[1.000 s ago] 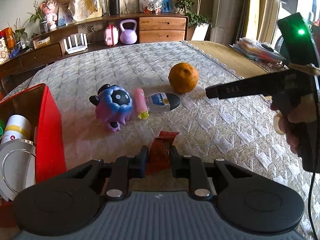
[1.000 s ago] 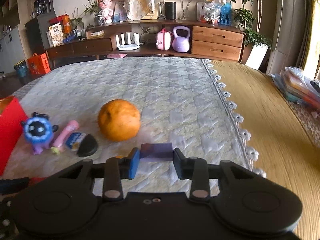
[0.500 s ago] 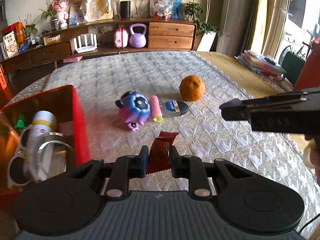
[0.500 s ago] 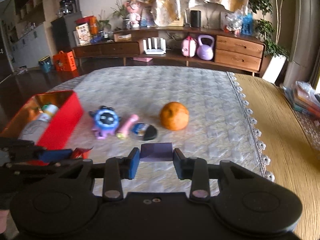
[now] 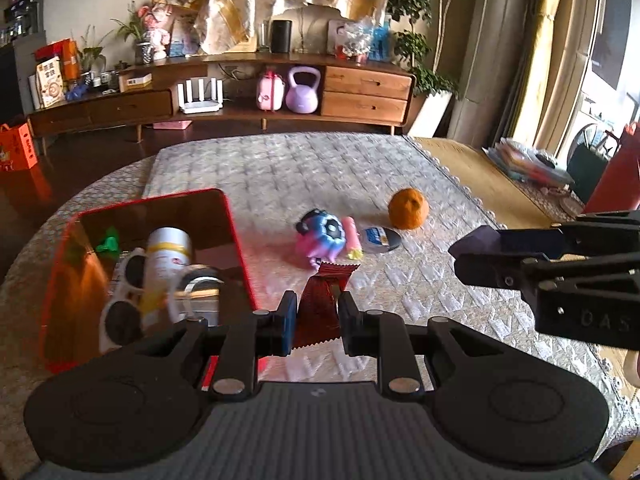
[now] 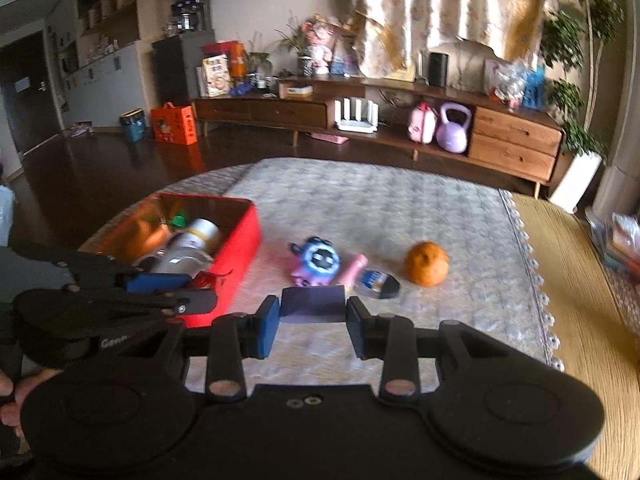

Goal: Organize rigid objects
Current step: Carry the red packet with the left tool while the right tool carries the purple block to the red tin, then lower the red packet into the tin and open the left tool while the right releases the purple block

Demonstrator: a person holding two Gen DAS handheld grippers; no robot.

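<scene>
My left gripper (image 5: 317, 318) is shut on a dark red foil packet (image 5: 320, 304), held above the quilt beside the red box (image 5: 236, 240). My right gripper (image 6: 312, 316) is shut on a small purple block (image 6: 313, 303); it also shows from the side in the left wrist view (image 5: 480, 246). The red box (image 6: 236, 240) holds a white-and-yellow can (image 5: 166, 256), white sunglasses (image 5: 124, 296) and a green item (image 5: 107, 240). On the quilt lie a blue-and-pink plush toy (image 5: 322, 236), a pink tube (image 5: 352, 236), a small bottle with a black cap (image 5: 380, 238) and an orange (image 5: 408, 208).
The quilted cover (image 5: 280, 168) has a lace edge on the right, with bare wooden surface (image 6: 580, 280) beyond it. A long wooden sideboard (image 5: 240, 96) with a purple kettlebell stands far behind. My left gripper's body (image 6: 100, 304) shows low left in the right wrist view.
Both grippers have pulled back and risen, so the toys and orange look smaller and farther. The red box now shows more fully. Both grips are unchanged.
</scene>
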